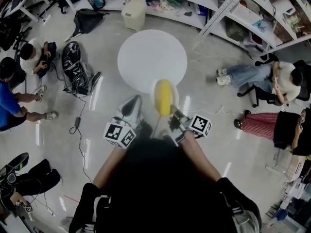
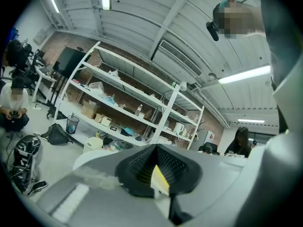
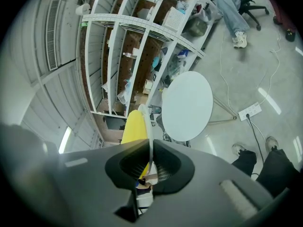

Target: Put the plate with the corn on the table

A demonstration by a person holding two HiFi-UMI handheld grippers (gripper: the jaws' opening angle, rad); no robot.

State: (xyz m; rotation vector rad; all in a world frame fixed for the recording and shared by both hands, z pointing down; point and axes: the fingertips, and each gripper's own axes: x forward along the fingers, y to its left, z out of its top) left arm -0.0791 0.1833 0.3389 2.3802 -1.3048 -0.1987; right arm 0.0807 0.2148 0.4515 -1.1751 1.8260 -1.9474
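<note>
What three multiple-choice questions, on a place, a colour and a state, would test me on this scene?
1. Where is the plate? A on the table; B held in the air; C on a shelf.
2. What colour is the corn? A yellow; B green; C red.
3. On the right gripper, how are the fingers? A wide open; B closed on the corn; C closed on the plate's rim.
Answers: B, carried short of the table; A, plainly yellow; C, the rim sits pinched between them.
</note>
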